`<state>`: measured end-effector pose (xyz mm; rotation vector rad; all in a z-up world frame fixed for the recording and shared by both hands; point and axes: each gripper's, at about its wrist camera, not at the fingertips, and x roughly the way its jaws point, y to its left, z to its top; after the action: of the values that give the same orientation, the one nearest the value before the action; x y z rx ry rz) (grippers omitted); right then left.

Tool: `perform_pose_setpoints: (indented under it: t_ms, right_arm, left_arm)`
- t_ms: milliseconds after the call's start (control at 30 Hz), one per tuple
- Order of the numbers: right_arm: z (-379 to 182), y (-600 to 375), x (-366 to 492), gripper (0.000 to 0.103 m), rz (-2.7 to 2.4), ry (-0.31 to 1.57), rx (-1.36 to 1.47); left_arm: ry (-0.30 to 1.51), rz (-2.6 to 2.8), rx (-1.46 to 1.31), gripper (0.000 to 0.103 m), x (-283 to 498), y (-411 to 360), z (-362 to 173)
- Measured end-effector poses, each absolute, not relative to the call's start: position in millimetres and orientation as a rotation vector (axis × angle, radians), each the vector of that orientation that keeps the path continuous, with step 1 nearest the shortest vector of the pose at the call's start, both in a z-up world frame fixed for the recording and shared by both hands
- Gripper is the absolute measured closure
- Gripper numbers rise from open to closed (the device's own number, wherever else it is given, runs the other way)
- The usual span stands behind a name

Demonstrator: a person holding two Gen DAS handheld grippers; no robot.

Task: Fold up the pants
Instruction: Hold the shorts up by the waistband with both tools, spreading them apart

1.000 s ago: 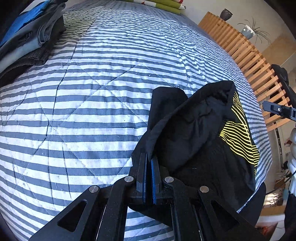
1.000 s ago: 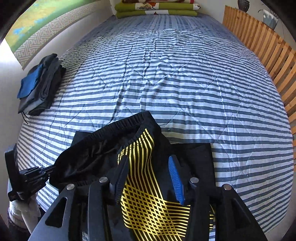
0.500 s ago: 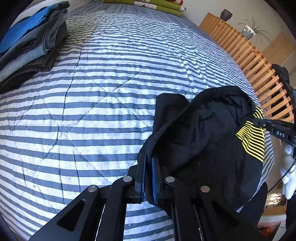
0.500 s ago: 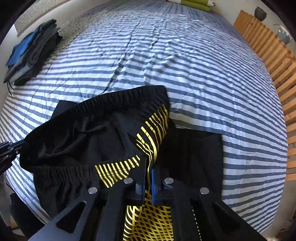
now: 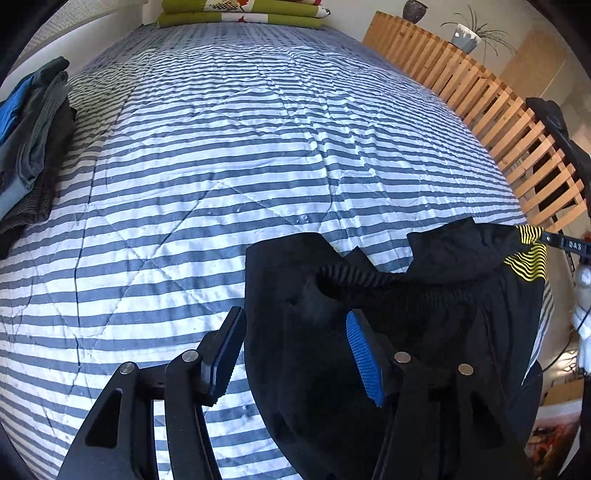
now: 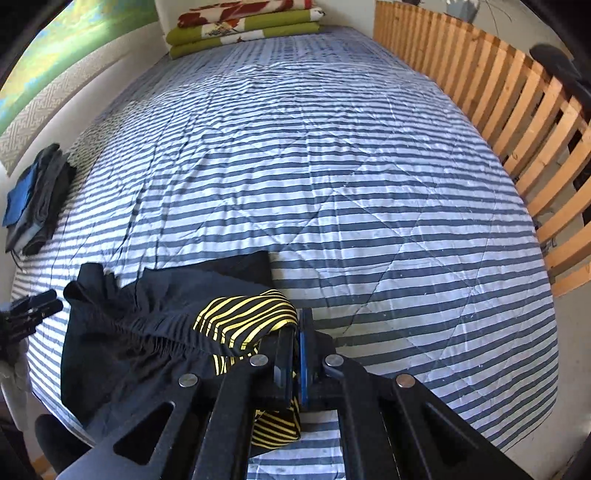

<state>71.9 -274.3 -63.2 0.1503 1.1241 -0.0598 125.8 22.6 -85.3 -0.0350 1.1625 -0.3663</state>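
Black pants (image 5: 406, 332) with a yellow-striped side panel (image 6: 243, 317) lie bunched at the near edge of the striped bed. My left gripper (image 5: 295, 354) is open; its fingers straddle one end of the elastic waistband, and black cloth drapes over the right finger (image 5: 364, 358). My right gripper (image 6: 297, 336) is shut on the yellow-striped end of the waistband. In the left wrist view the right gripper (image 5: 546, 238) shows at the far right, pinching that striped corner. The left gripper (image 6: 35, 304) shows at the left edge of the right wrist view.
A blue-and-white striped quilt (image 5: 221, 166) covers the bed. A pile of folded clothes (image 6: 33, 199) sits at its left edge. A slatted wooden rail (image 6: 517, 110) runs along the right side. Folded green blankets (image 6: 240, 29) lie at the head.
My left gripper has opened and let go of the pants. The right gripper shut on the yellow-striped waistband end and drew it rightward, stretching the waistband out.
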Motion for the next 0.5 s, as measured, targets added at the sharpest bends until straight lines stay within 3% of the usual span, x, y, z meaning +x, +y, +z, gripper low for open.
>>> perform_pose_setpoints:
  t_ms: [167,200,233,333,500]
  right_arm:
    - [-98,-304,109,0.097,-0.099,1.198,0.228]
    - [-99,-304,109,0.097,-0.094,1.192,0.234]
    - [-98,-301,108,0.093,-0.08,1.179,0.226]
    - [-83,-284,101,0.073,-0.081,1.111,0.092]
    - [-56,-252,101,0.067,-0.054,1.012,-0.104]
  left_arm:
    - [1.175,-0.39,0.013,0.045,138,0,-105]
    - [1.176,-0.409,0.028,0.051,139,-6,-108]
    - [1.173,-0.423,0.046,0.066,139,-12,-110]
    - [1.149,-0.425,0.104,0.09,137,-24,-112]
    - [1.116,-0.438,-0.013,0.095,140,-9,-101]
